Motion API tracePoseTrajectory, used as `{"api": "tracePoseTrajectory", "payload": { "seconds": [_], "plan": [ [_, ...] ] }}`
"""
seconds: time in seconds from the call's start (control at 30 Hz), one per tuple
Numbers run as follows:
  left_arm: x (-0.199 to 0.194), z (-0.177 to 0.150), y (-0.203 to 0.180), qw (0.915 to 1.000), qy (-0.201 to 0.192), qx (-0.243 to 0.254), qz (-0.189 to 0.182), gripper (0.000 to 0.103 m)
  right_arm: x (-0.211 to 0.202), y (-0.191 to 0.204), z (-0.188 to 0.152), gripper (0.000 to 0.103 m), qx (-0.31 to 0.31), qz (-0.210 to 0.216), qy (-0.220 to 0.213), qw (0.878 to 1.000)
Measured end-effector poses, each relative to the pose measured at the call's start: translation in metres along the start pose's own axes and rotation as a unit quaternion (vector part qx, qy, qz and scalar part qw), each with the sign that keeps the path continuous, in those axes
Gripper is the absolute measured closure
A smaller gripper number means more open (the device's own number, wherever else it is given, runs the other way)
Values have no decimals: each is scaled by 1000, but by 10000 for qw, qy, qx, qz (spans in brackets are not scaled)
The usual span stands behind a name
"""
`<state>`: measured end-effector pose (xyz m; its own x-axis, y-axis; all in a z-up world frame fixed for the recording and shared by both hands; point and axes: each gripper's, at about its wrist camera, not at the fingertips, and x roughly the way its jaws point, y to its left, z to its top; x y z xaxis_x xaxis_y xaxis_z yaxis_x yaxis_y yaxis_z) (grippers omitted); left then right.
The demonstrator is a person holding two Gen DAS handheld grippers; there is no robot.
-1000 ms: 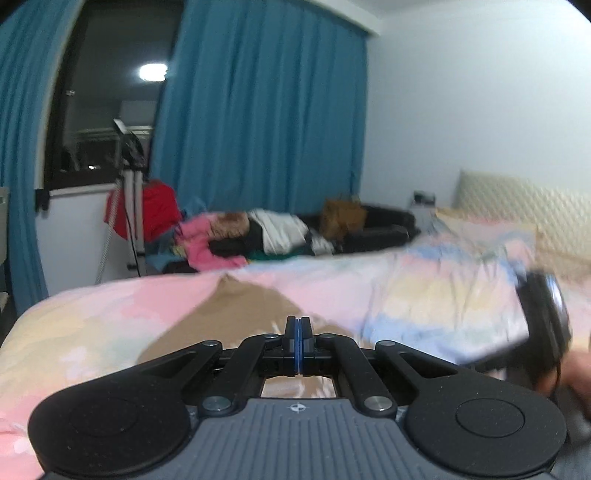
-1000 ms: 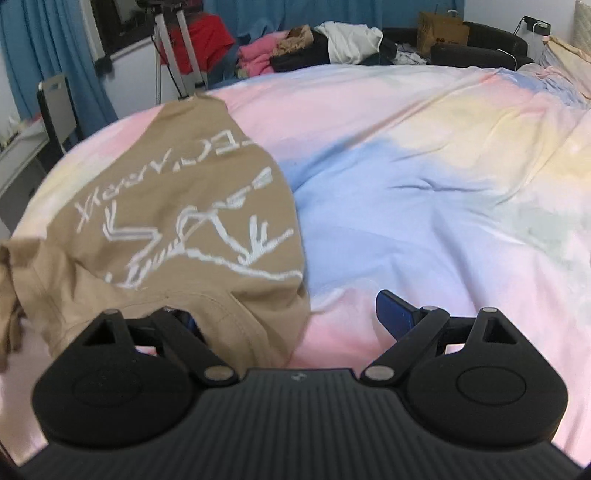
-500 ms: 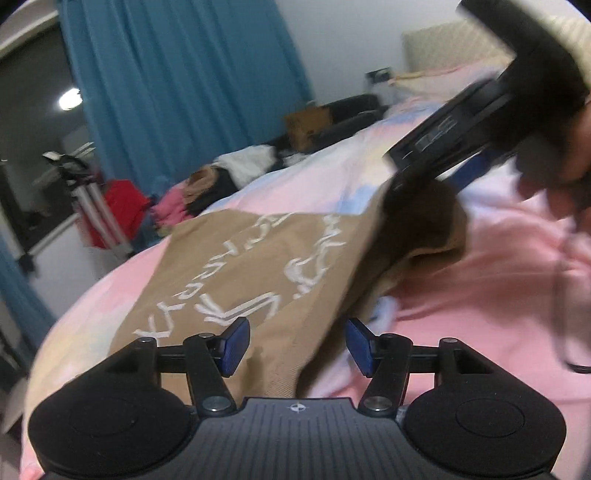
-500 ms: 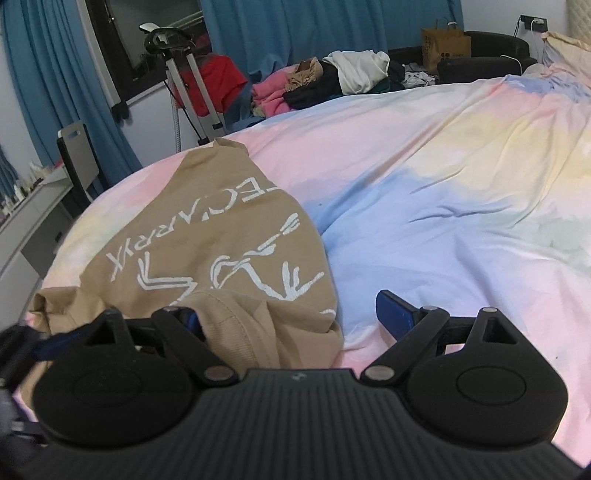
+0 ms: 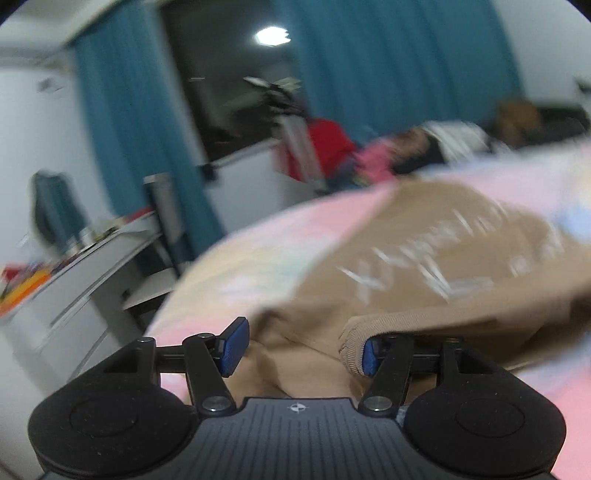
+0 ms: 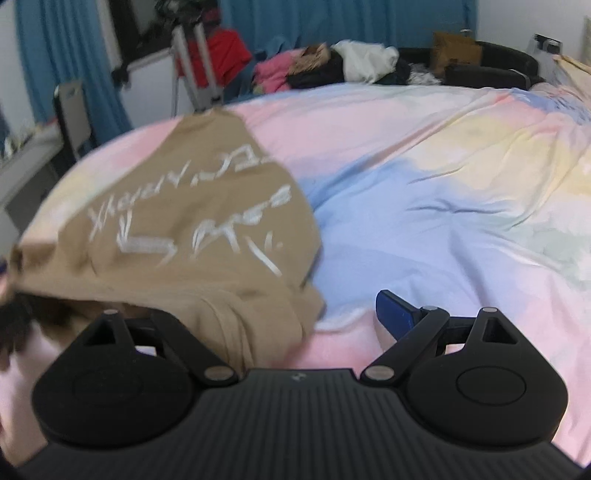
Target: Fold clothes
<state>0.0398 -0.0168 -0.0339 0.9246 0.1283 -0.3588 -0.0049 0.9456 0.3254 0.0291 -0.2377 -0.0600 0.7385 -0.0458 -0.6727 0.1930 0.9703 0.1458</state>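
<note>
Pastel bedspread [image 6: 424, 177] carries tan shirt [image 6: 184, 221]; left fingers [image 5: 232, 343] opening, right fingers [image 6: 395, 314] spread.

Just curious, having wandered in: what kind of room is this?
Most likely a bedroom: a bed with a pastel bedspread, blue curtains by a dark window, and a pile of clothes beyond.
</note>
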Motion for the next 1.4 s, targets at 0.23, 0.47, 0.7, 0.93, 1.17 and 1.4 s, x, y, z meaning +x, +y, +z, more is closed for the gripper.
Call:
{"api": "tracePoseTrajectory", "payload": {
  "seconds": [0.23, 0.47, 0.7, 0.93, 1.17, 1.4],
  "plan": [
    [-32, 12, 27, 9981, -490, -385, 32, 29, -30, -2, 7, 12, 96, -442, -1114, 9927],
    [-21, 0, 1, 9984, -74, 411, -377, 29, -43, -20, 14, 12, 522, -741, -1686, 9815],
    [3, -16, -21, 9902, 493, 1139, -633, 23, -38, -22, 15, 12, 533, -898, -1899, 9762],
    [10, -7, 10, 9990, 355, 152, -214, 16, -28, -14, 18, 12, 402, -965, -2016, 9739],
    [-41, 58, 79, 9734, -1078, -1858, 791, 11, -71, 17, 61, 12, 335, -417, -3189, 9463],
    [-111, 168, 136, 9389, -2250, -2326, 1168, 11, -168, 53, 156, 12, 231, -79, -4083, 9125]
  ]
}}
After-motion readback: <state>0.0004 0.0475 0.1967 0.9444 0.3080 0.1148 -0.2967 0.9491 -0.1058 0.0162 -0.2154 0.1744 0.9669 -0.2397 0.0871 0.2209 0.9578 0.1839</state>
